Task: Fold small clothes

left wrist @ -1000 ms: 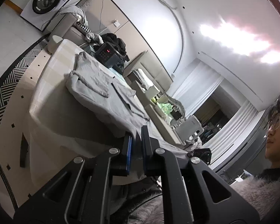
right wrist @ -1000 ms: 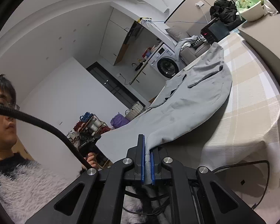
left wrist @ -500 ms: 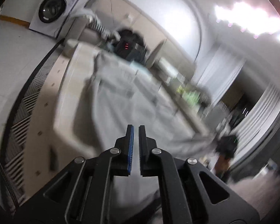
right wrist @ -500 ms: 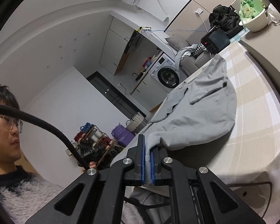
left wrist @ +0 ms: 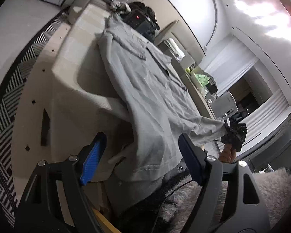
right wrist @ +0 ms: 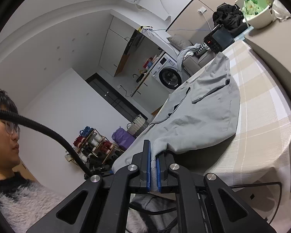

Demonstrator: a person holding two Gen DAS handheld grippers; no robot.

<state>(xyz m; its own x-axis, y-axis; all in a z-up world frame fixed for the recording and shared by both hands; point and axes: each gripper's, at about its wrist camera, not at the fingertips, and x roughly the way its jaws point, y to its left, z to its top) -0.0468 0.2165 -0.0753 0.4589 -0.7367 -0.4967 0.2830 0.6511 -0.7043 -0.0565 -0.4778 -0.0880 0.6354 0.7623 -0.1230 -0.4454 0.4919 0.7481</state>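
Note:
A grey garment (left wrist: pixel 145 81) lies spread along the table (left wrist: pixel 71 62), and its near end hangs over the table's front edge. My left gripper (left wrist: pixel 141 136) is low at that edge with its jaws opening wide. The hanging hem (left wrist: pixel 145 169) lies between the blue pads (left wrist: pixel 93 155), and neither pad presses on it. My right gripper (right wrist: pixel 153 149) is shut on a corner of the same grey garment (right wrist: pixel 203 120) and holds it off the checked tablecloth (right wrist: pixel 261 116). In the left wrist view the right gripper (left wrist: pixel 233 132) shows at the far right, pulling that corner taut.
A black device with a red display (left wrist: pixel 137 19) stands at the table's far end, with dark clothes behind it. A bowl holding a green pack (right wrist: pixel 258 17) sits on the counter beside the table. A striped rug (left wrist: pixel 9 97) covers the floor. The person's fuzzy sweater (right wrist: pixel 19 194) is close behind.
The left gripper dropped toward the table's near edge and tilted down, and its jaws went from shut to wide apart around the hanging hem. The right gripper stayed shut on the garment.

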